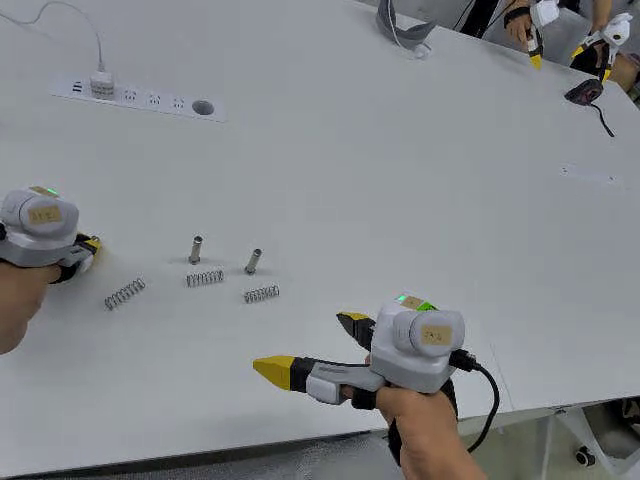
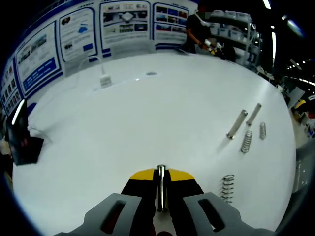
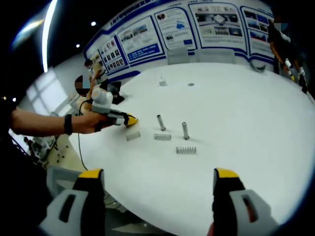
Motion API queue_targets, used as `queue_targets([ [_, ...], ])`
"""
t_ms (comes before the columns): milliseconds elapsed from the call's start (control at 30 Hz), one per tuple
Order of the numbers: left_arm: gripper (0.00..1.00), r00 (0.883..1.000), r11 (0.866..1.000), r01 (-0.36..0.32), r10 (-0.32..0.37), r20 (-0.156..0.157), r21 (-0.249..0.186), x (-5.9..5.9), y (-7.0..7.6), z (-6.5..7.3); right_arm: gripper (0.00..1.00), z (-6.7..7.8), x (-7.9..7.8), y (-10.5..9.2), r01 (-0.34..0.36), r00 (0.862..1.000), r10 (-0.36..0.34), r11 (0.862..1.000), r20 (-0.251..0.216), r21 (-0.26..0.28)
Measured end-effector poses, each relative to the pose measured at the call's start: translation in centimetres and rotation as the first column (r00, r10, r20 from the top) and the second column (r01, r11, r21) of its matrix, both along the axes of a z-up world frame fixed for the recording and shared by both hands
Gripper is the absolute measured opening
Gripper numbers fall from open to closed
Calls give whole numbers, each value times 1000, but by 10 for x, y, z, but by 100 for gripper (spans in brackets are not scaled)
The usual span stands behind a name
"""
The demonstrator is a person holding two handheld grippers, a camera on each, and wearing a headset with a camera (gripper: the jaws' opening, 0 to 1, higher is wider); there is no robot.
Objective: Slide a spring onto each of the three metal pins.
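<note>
Two short metal pins [image 1: 196, 249] [image 1: 254, 261] stand upright on the white table [image 1: 380, 180]. Three small springs lie flat near them: one at the left [image 1: 125, 293], one in front of the left pin [image 1: 205, 278], one in front of the right pin [image 1: 262, 294]. My left gripper [image 2: 161, 177] is shut on a third metal pin [image 2: 161, 189], which lies lengthwise between its jaws; it hovers at the table's left [image 1: 88, 247], left of the springs. Near the front edge my right gripper [image 1: 312, 345] is open and holds nothing, pointing toward the pins [image 3: 161, 122] [image 3: 185, 131].
A white power strip [image 1: 135, 97] with a plugged-in charger [image 1: 102, 83] lies at the far left. At the far right corner a person's hands [image 1: 520, 25] hold other grippers beside a black device [image 1: 585, 92]. The table's front edge runs just behind my right hand.
</note>
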State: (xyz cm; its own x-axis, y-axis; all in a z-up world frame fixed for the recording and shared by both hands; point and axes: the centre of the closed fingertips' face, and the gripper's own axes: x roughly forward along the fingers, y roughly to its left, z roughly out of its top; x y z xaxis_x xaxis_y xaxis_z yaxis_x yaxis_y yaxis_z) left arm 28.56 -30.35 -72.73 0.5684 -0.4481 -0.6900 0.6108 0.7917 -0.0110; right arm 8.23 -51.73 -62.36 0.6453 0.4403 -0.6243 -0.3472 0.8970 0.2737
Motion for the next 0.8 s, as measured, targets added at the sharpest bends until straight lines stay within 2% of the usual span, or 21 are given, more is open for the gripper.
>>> queue_targets([
  [100, 8, 1000, 1000, -2, 2, -12, -2, -2, 0, 0, 93, 2, 3, 1, 1, 1000, -1, 1000, 5, 6],
  [200, 8, 999, 999, -26, 25, -30, -31, -4, 2, 1, 93, 4, 5, 3, -2, 1000, 2, 1000, 8, 7],
  [433, 8, 999, 997, -43, 42, -19, -67, -6, 3, 15, 93, 3, 5, 5, -1, 1000, 1, 1000, 7, 10],
  [500, 8, 998, 993, -62, 61, -14, -101, -5, 4, 22, 93, 3, 5, 5, -3, 1000, 3, 1000, 8, 9],
  [800, 8, 996, 987, -85, 86, -1, -133, -9, 15, 36, 93, 3, 3, 5, 0, 1000, 0, 1000, 8, 10],
])
